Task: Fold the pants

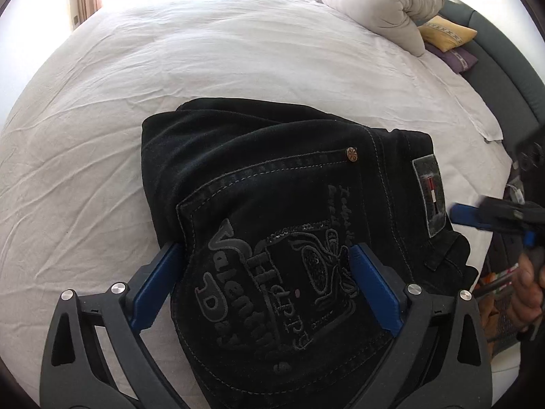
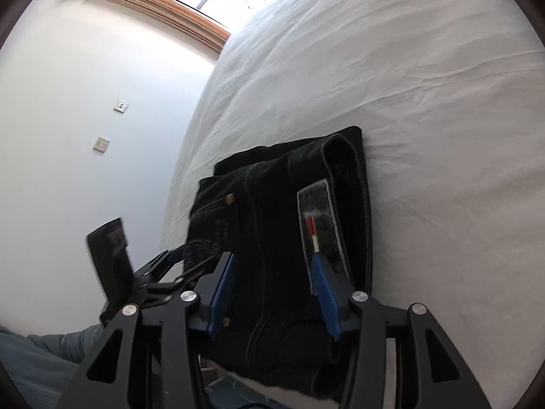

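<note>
Left wrist view looks down on the black pants [image 1: 272,184], folded into a thick, squarish bundle that lies on the white bed sheet [image 1: 170,68] near the bed's near edge. The back pocket faces up, with embroidered lettering and a small metal rivet [image 1: 352,153] at its corner; a grey brand patch [image 1: 430,194] sits on the waistband at the bundle's right side.

The left gripper [image 1: 264,266] stands spread wide over the pocket. Its blue fingers [image 1: 371,289] straddle the embroidered area, one at the pocket's left edge and one to the right of the lettering. The pads lie against or just above the cloth on either side without pinching it; no fold is drawn up between them.

Right wrist view shows the same bundle from its waistband end. The right gripper [image 2: 274,276] is about half open, its jaws set apart over the top layer of denim. One blue finger [image 2: 325,293] ends right at the lower end of the brand patch [image 2: 322,225], the other [image 2: 221,293] lies over the dark cloth to the left. Whether these pads press on the fabric or only hover just above it cannot be told.

At the right edge of the left view, the right gripper's blue tip [image 1: 463,213] appears blurred beside the waistband, with the person's hand [image 1: 526,293] behind it. Farther off, a rolled pale duvet [image 1: 371,3] and a yellow cushion [image 1: 448,34] lie at the far right of the bed.
</note>
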Available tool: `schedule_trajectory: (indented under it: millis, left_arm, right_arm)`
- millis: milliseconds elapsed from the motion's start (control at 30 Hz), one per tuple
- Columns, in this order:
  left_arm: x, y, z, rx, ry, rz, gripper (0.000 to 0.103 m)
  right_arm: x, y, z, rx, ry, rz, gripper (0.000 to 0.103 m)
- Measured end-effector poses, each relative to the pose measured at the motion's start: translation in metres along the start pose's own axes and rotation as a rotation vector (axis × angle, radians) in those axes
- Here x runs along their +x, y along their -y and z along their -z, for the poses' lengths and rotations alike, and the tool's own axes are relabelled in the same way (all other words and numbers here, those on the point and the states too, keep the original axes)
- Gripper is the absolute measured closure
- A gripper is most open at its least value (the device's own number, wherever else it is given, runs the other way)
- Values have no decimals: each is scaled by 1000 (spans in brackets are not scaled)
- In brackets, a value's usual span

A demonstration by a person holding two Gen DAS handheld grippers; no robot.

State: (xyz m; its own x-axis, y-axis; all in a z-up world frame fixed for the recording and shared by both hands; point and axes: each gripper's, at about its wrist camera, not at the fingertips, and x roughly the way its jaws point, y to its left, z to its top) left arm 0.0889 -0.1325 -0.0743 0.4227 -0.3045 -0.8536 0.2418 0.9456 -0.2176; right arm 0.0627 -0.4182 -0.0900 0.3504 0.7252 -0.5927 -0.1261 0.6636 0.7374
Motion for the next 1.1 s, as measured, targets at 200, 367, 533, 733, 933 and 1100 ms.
schedule_trajectory:
  millis: [200, 367, 533, 733, 933, 1100]
  left_arm:
    - [3, 2, 2, 7, 3, -10, 2]
    - [1, -2, 5, 4, -3, 12, 1]
    - [-51, -33, -1, -120, 117, 107, 1]
    - [-38, -75, 9, -254, 27, 96, 1]
    - [0, -54, 13, -182, -114, 120, 1]
    - [16, -45, 2, -190, -180, 200, 28]
  right_arm:
    - [6, -4, 36, -18, -51, -14, 38]
    - [1, 19, 42, 72, 0, -9, 49]
    - [-31, 5, 23, -1, 74, 36, 35]
    - [-9, 39, -5, 37, -5, 96, 33]
    - [25, 45, -18, 15, -83, 124, 40]
    - [43, 34, -27, -21, -133, 189, 54]
